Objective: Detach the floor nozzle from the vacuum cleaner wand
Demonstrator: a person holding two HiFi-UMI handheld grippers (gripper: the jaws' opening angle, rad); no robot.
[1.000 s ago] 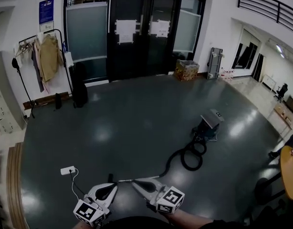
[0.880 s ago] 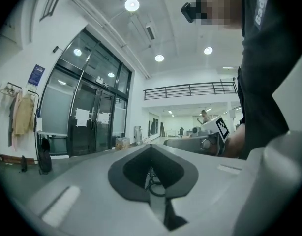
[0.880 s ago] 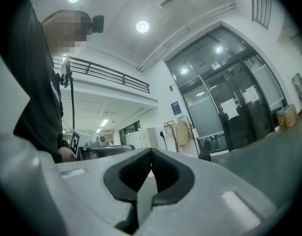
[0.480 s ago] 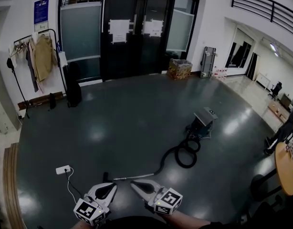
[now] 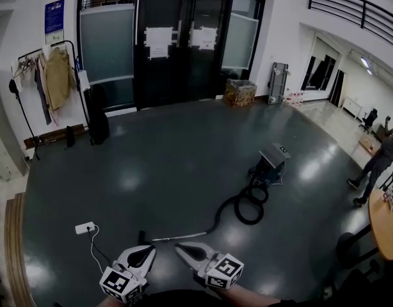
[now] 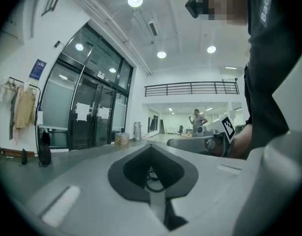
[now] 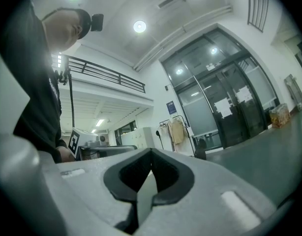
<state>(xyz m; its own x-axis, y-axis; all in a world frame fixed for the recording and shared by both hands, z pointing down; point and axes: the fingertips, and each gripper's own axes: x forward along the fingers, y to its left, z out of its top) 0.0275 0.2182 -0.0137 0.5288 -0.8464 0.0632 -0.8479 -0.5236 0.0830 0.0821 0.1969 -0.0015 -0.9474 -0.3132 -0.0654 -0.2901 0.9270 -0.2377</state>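
Grey floor (image 5: 171,152) holds one vacuum cleaner (image 5: 274,158), one hose (image 5: 249,208), one wand (image 5: 180,236).

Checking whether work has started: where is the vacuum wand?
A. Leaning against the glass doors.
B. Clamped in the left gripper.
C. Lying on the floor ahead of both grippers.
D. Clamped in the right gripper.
C: the wand lies flat on the floor just beyond the left gripper and right gripper, both shut and empty.
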